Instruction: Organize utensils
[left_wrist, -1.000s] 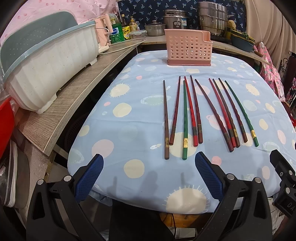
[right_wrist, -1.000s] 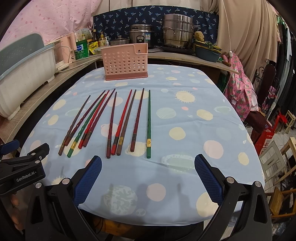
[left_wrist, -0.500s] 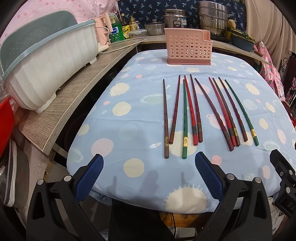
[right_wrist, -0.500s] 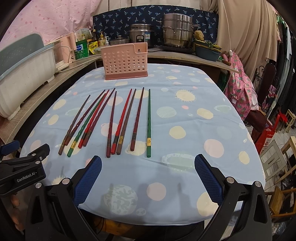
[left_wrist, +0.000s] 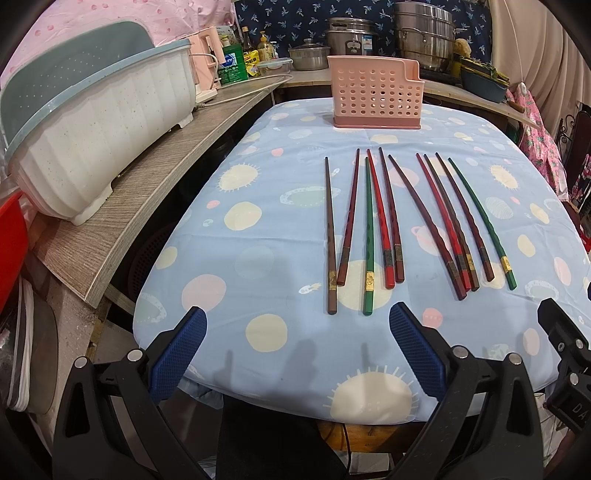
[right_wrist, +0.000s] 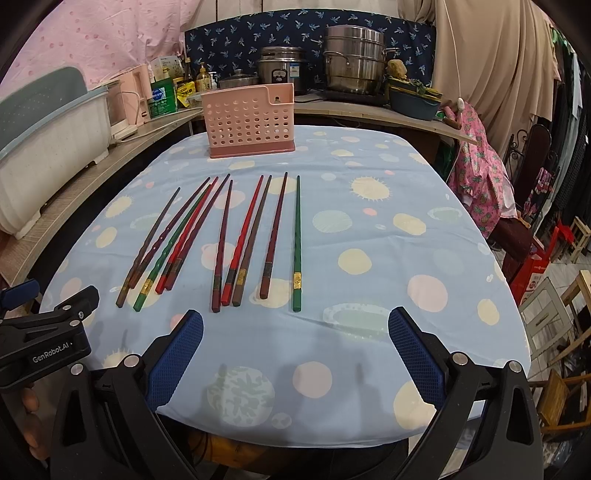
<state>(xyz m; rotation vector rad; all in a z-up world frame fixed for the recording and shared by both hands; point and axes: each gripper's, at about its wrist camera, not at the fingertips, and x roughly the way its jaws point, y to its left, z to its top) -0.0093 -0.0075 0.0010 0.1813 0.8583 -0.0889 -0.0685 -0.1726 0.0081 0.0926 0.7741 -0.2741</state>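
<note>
a: nearest to the lens, what do you see?

b: the left gripper (left_wrist: 297, 345) at the bottom of its frame, blue pads spread wide with nothing between them, over the near rim of the table (left_wrist: 258, 384). the right gripper (right_wrist: 295, 349) sits released the same way and empty. in the right wrist view the left tool shows at lower left, and its body reads "genrobot.ai".

a: and open room?

b: a bare band of spotted cloth lies between the pads and the butt ends of the chopsticks (left_wrist: 384, 221). they lie flat side by side in mid-frame, tips pointing away, in two loose groups. the green chopstick (right_wrist: 297, 243) is the rightmost one in the right view, with wide bare cloth to its right up to the table's curved edge.

a: farther back?

b: the pink basket (left_wrist: 375, 94) stands upright at the far end of the table, apart from the chopstick tips. a wooden shelf (left_wrist: 147, 195) runs up the left edge, carrying a white tub (left_wrist: 99, 144). the bottle labels in the upper left are too small to read.
</note>
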